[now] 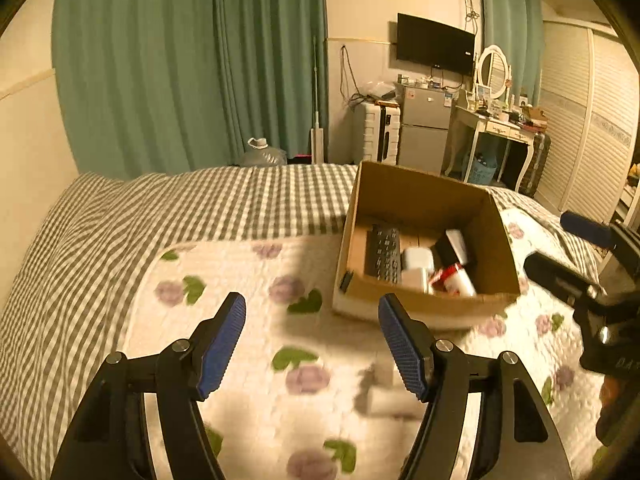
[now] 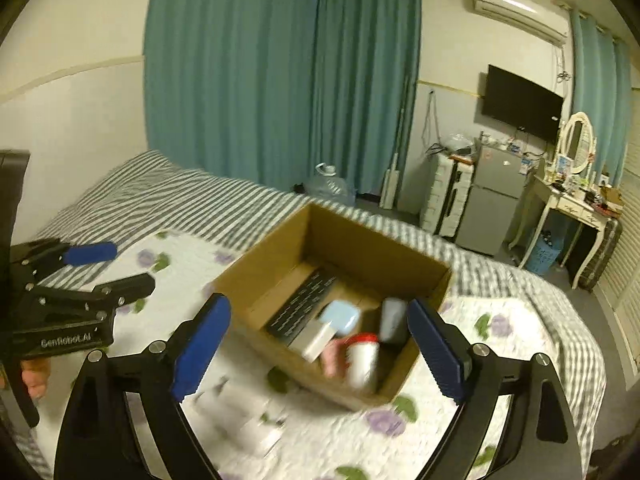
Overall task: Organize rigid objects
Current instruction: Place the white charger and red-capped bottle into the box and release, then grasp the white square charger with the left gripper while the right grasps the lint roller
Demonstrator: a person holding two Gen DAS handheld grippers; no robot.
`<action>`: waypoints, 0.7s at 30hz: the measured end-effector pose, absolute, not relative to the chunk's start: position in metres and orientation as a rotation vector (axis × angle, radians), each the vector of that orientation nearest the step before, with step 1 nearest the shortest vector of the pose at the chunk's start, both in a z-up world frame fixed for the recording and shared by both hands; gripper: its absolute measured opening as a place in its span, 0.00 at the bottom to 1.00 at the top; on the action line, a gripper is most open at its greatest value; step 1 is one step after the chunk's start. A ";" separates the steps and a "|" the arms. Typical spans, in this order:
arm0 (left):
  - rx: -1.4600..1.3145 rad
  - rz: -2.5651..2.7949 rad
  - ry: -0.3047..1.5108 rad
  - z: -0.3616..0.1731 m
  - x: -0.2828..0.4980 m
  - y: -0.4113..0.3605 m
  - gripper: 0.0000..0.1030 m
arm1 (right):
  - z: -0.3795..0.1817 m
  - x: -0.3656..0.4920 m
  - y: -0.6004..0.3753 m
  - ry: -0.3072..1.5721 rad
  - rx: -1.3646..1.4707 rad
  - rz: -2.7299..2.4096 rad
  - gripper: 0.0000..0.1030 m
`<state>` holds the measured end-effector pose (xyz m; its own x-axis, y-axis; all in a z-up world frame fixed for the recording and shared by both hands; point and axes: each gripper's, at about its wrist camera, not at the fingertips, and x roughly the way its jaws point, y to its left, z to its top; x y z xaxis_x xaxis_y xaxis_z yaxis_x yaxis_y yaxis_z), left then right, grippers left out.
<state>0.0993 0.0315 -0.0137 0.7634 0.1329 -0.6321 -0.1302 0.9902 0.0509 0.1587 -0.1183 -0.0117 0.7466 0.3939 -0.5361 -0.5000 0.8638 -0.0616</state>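
Now both left tongs (image 1: 312,340) and right tongs (image 2: 320,352) are hanging wide, empty, over the bed (image 1: 248,280); cardboard box (image 1: 420,200) looking light, crushable, best gripping its rim, I'm guessing

Brown cardboard box (image 1: 424,300); purple-flowered white quilt (image 1: 256,280); grey-checked sheet (image 1: 120,216); teal curtains (image 1: 188,60); blue-padded black tools.

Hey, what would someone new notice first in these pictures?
Probably the open cardboard box on the flowered quilt, holding a dark keyboard, a red-capped white bottle and other small items. Then both tongs, left and right, open and empty before it.
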 end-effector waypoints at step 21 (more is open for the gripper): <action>0.004 0.167 0.865 -0.145 0.064 0.063 0.71 | -0.167 0.138 -0.080 0.874 -0.348 0.601 0.88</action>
<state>0.0644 0.0626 -0.1449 0.6366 0.1478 -0.7569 -0.1448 0.9869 0.0709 0.1377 -0.0799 -0.1674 0.4933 0.3468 -0.7977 -0.6207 0.7829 -0.0435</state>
